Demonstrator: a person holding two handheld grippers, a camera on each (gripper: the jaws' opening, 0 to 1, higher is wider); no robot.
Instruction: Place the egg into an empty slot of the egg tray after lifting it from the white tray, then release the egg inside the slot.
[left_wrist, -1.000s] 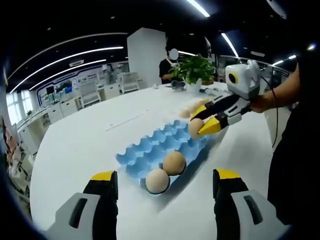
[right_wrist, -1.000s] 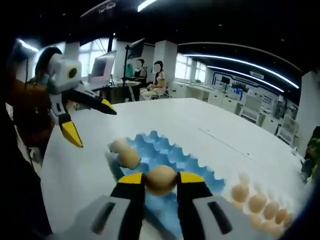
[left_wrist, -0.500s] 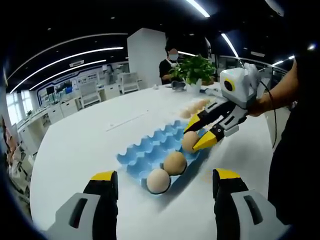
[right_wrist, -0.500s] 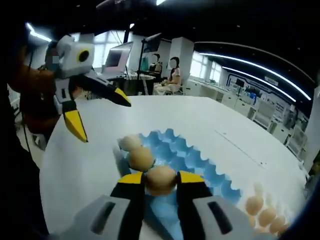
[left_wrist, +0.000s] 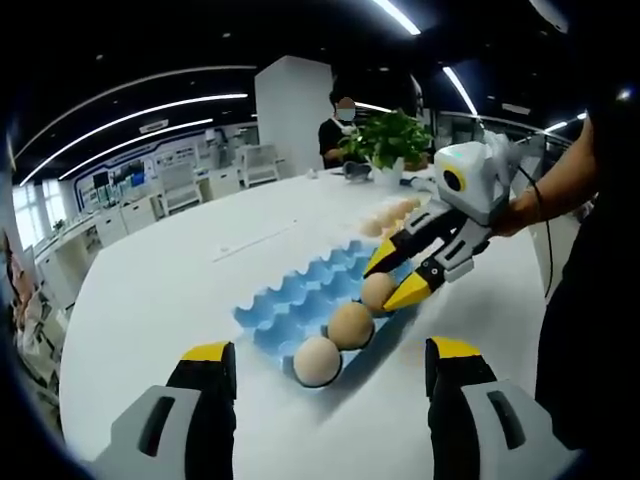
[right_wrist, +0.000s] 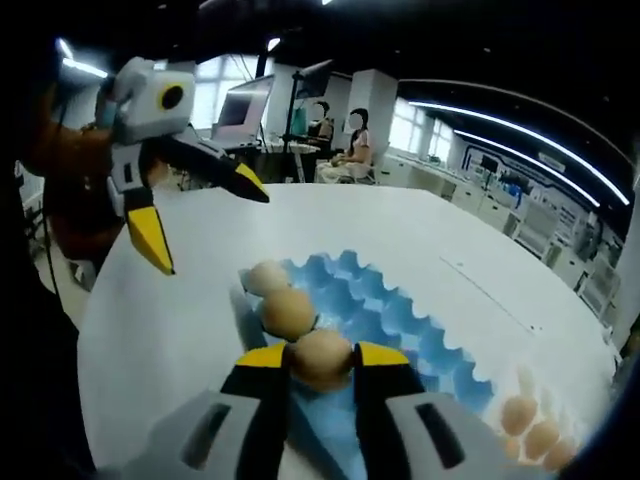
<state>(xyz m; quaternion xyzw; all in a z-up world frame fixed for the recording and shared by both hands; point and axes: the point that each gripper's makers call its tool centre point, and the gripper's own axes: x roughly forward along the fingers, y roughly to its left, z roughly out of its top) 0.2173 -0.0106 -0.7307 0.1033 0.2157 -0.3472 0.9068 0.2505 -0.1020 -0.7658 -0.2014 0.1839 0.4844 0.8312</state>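
Note:
A blue egg tray (left_wrist: 305, 300) lies on the round white table, with two brown eggs (left_wrist: 349, 324) in its near row. My right gripper (left_wrist: 392, 280) is shut on a third egg (left_wrist: 376, 290), low over the slot beside them. In the right gripper view that egg (right_wrist: 321, 357) sits between the yellow fingertips, my right gripper (right_wrist: 321, 360) just behind the two placed eggs (right_wrist: 287, 311) in the blue tray (right_wrist: 400, 322). My left gripper (left_wrist: 327, 365) hangs open near the tray's front edge, and it appears as the left gripper (right_wrist: 200, 215) at upper left. More eggs (right_wrist: 530, 428) lie at the far right.
A potted plant (left_wrist: 388, 138) stands at the table's far side beside a person. Loose eggs (left_wrist: 390, 211) lie beyond the blue tray. A person's hand and dark sleeve (left_wrist: 560, 190) hold the right gripper. Desks, monitors and seated people (right_wrist: 345, 150) fill the room behind.
My right gripper has carried the egg down and along the tray to the slot beside the two placed eggs. The left gripper has stayed still and open.

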